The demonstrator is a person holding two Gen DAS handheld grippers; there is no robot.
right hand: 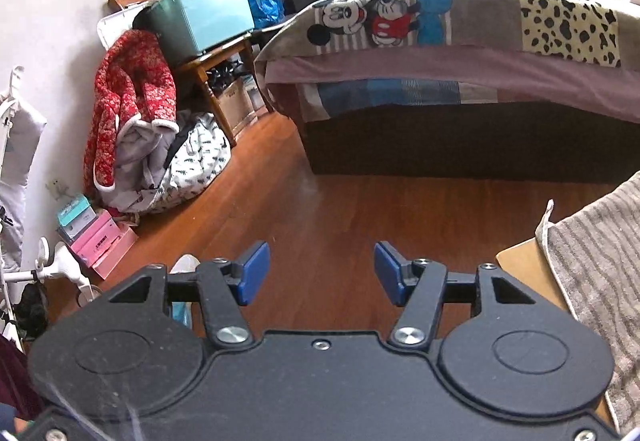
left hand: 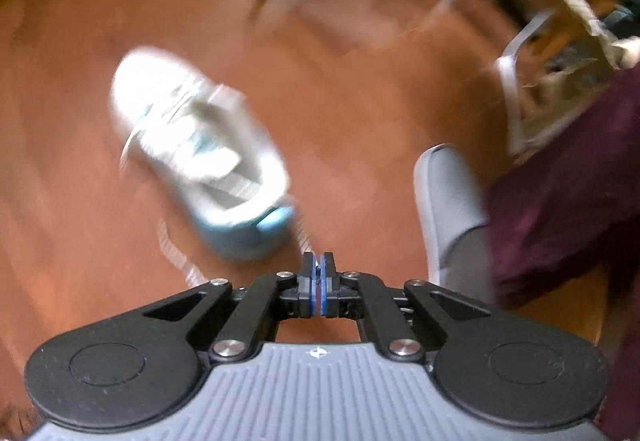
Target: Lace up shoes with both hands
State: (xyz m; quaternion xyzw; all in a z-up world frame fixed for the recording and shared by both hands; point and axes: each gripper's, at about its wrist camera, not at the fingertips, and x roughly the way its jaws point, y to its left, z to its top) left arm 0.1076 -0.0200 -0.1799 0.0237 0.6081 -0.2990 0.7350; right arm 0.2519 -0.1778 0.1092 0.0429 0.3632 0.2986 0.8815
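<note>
A white sneaker (left hand: pixel 192 145) with a pale blue heel lies on the wooden floor (left hand: pixel 360 101), blurred by motion, ahead and to the left of my left gripper (left hand: pixel 319 261). The left pads are pressed together, and a thin striped shoelace (left hand: pixel 304 235) runs from the heel down to their tips. A second lace (left hand: pixel 172 249) trails on the floor to the left. My right gripper (right hand: pixel 320 273) hangs open above bare floor with nothing between its blue pads. A white and blue bit of the sneaker (right hand: pixel 184 265) shows behind its left finger.
A foot in a grey slipper (left hand: pixel 444 201) and a maroon trouser leg (left hand: pixel 560 201) stand right of the left gripper. Ahead of the right gripper are a bed (right hand: pixel 460 53), a red jacket pile (right hand: pixel 128 109), pink boxes (right hand: pixel 100 241) and a grey towel (right hand: pixel 596 281).
</note>
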